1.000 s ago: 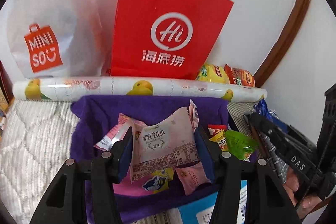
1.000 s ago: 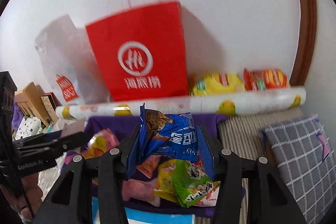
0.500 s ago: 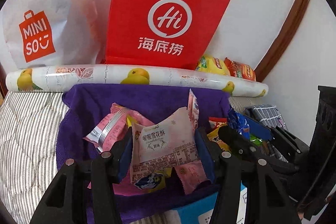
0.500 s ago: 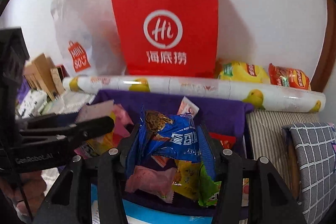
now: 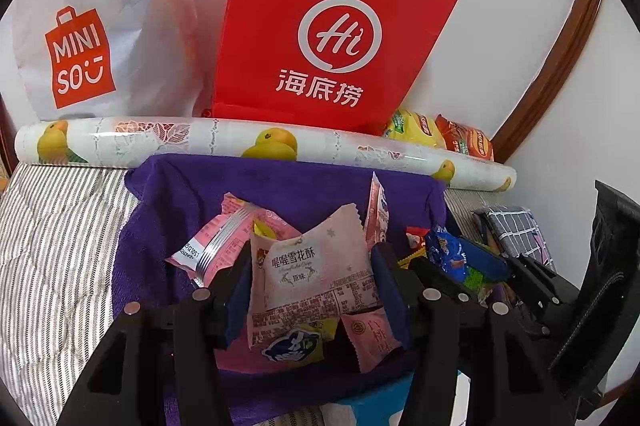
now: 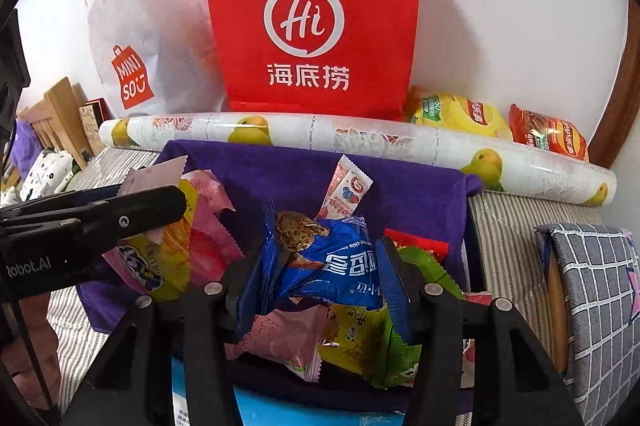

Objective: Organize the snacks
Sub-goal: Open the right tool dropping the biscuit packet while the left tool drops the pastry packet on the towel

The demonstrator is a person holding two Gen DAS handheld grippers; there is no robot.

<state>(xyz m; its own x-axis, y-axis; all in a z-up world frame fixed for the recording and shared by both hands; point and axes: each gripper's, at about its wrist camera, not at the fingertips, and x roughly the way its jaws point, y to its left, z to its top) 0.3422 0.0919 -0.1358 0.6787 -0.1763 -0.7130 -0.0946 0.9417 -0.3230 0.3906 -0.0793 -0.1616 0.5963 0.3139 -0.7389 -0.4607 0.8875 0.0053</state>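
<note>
- Left gripper (image 5: 312, 286) is clamping a pale pink crinkled packet (image 5: 310, 274) printed 喔喔雪花酥, hanging over the purple cloth (image 5: 256, 186); behind, a glossy red paper bag (image 5: 332, 22) is reading "Hi 海底捞", a white one (image 5: 104, 26) "MINISO".
- Right gripper (image 6: 316, 266) is squeezing a shiny blue cookie wrapper (image 6: 332, 262) with Korean lettering above the snack pile (image 6: 328, 342) on that cloth.

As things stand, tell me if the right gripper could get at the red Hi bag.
Probably not yet. The right gripper is shut on a blue packet, so it has no free jaws. The Hi bag stands upright behind the fruit-print roll, which lies across the way.
</note>
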